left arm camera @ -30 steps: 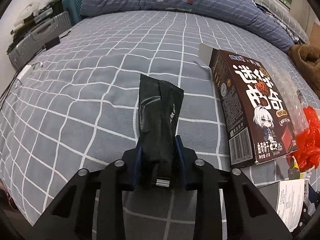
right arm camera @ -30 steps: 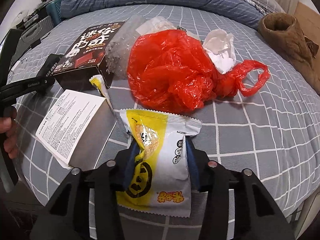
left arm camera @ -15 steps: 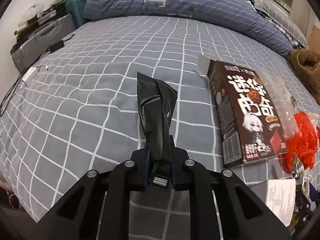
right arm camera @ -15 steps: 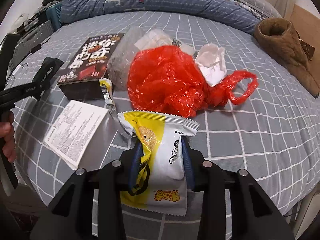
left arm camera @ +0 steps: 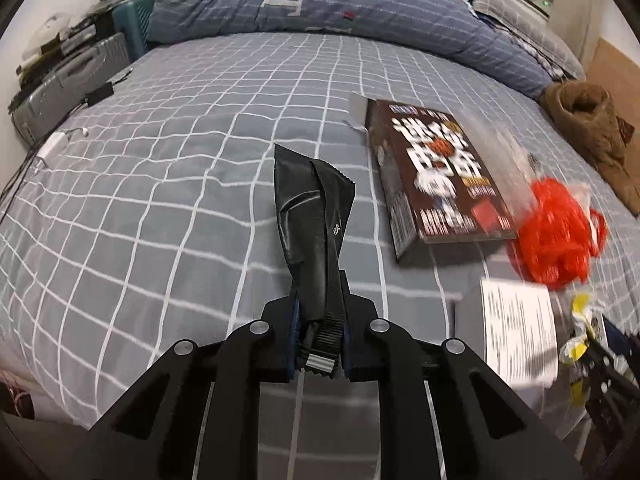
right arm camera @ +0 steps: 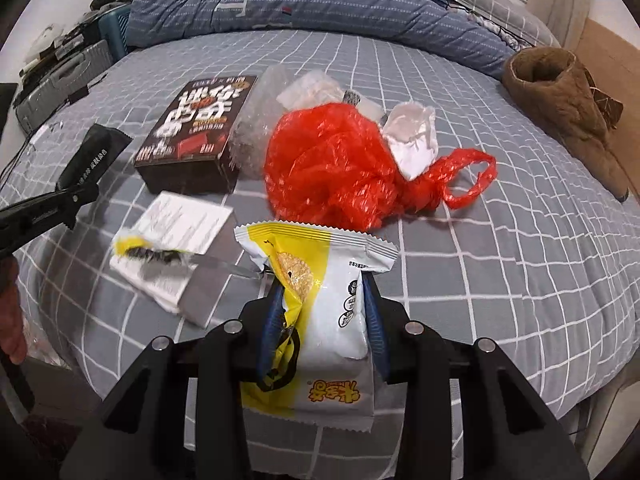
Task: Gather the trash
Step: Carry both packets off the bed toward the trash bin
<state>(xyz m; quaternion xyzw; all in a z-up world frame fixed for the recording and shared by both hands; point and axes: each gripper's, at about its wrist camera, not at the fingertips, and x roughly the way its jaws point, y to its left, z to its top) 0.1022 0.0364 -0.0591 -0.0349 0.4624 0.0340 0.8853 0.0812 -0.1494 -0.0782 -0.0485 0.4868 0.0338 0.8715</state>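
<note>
While both hands carry trash above the bed (left arm camera: 168, 168) | left gripper (left arm camera: 320, 344) pinches black wrapper (left arm camera: 314, 216) | right gripper (right arm camera: 322, 332) clamps yellow-white packet (right arm camera: 320, 312) | red bag (right arm camera: 340, 172), brown box (right arm camera: 196, 132), paper near bag left to collect

Both wrist cameras look steeply down, close above the bed (left arm camera: 168, 184), sharing the slightly blurred brown box (right arm camera: 196, 132).
</note>
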